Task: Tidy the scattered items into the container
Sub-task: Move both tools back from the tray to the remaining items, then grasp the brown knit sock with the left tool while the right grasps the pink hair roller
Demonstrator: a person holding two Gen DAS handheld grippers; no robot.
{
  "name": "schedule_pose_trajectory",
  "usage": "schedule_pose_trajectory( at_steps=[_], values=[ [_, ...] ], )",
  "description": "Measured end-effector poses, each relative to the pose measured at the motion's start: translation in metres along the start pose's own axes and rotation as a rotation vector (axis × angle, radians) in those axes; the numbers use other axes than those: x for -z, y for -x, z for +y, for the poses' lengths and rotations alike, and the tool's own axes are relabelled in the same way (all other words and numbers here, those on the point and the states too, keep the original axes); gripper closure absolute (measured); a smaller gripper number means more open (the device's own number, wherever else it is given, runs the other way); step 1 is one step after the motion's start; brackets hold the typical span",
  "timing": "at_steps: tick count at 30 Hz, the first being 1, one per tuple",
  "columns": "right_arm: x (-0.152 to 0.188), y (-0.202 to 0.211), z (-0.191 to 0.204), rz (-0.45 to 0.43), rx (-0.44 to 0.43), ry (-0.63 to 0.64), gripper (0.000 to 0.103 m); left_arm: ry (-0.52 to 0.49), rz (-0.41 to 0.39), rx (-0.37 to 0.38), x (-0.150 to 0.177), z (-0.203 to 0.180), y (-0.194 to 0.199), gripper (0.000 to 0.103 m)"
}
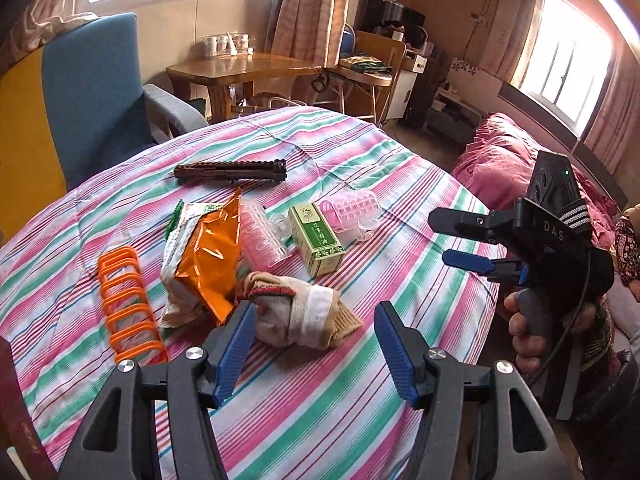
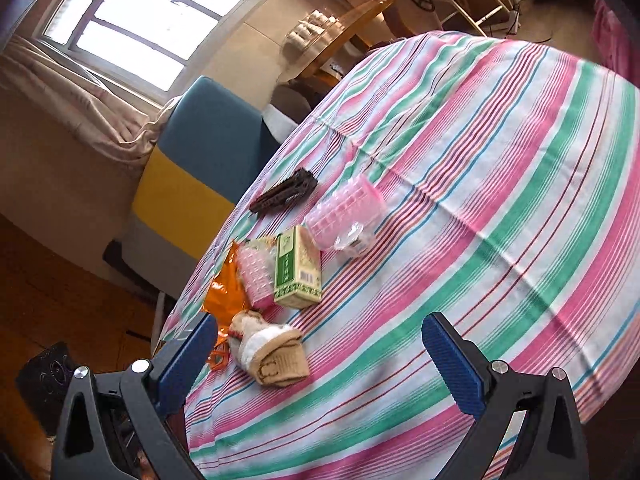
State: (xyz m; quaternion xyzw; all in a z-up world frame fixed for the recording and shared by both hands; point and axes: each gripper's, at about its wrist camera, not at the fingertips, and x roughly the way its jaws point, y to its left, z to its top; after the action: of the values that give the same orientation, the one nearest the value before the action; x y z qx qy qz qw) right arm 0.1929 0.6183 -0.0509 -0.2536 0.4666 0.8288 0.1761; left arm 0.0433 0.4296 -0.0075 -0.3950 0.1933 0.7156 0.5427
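Scattered items lie on a striped cloth [image 1: 320,400]. A rolled beige sock [image 1: 300,308] lies just ahead of my open, empty left gripper [image 1: 316,340]; it also shows in the right wrist view [image 2: 272,352]. Behind it are an orange snack bag [image 1: 208,264], an orange plastic rack [image 1: 128,304], a green box [image 1: 316,240], two pink hair rollers [image 1: 264,236] [image 1: 352,212] and a dark comb-like bar [image 1: 232,170]. My right gripper [image 1: 460,236] is open and empty, at the right, above the cloth; in its own view [image 2: 320,356] the green box [image 2: 298,272] lies ahead. No container is in view.
A blue and yellow armchair [image 1: 92,92] stands behind the table at the left. A wooden table [image 1: 240,68] and chair stand at the back. A pink bed cover [image 1: 500,160] lies at the right. The cloth's edge [image 2: 192,292] drops off near the sock.
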Motion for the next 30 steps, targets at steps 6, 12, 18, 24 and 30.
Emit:
schedule_pose_trajectory(
  at_steps=[6, 12, 18, 24, 30],
  values=[
    [-0.036, -0.016, 0.007, -0.042, 0.161, 0.105, 0.000, 0.000, 0.085, -0.062, -0.008, 0.010, -0.044, 0.041],
    [-0.051, -0.057, 0.026, -0.027, 0.314, 0.277, 0.000, 0.013, 0.135, -0.064, -0.001, 0.019, -0.065, 0.041],
    [-0.051, -0.102, 0.030, 0.046, 0.399, 0.370, 0.008, -0.025, 0.138, -0.067, 0.007, 0.018, -0.061, 0.054],
    [-0.040, -0.099, 0.029, 0.075, 0.468, 0.434, 0.036, -0.041, 0.148, -0.043, 0.023, 0.022, -0.046, 0.061],
    [-0.016, -0.070, 0.028, 0.093, 0.458, 0.437, 0.036, 0.023, 0.182, -0.023, 0.053, 0.034, -0.033, 0.064]
  ],
)
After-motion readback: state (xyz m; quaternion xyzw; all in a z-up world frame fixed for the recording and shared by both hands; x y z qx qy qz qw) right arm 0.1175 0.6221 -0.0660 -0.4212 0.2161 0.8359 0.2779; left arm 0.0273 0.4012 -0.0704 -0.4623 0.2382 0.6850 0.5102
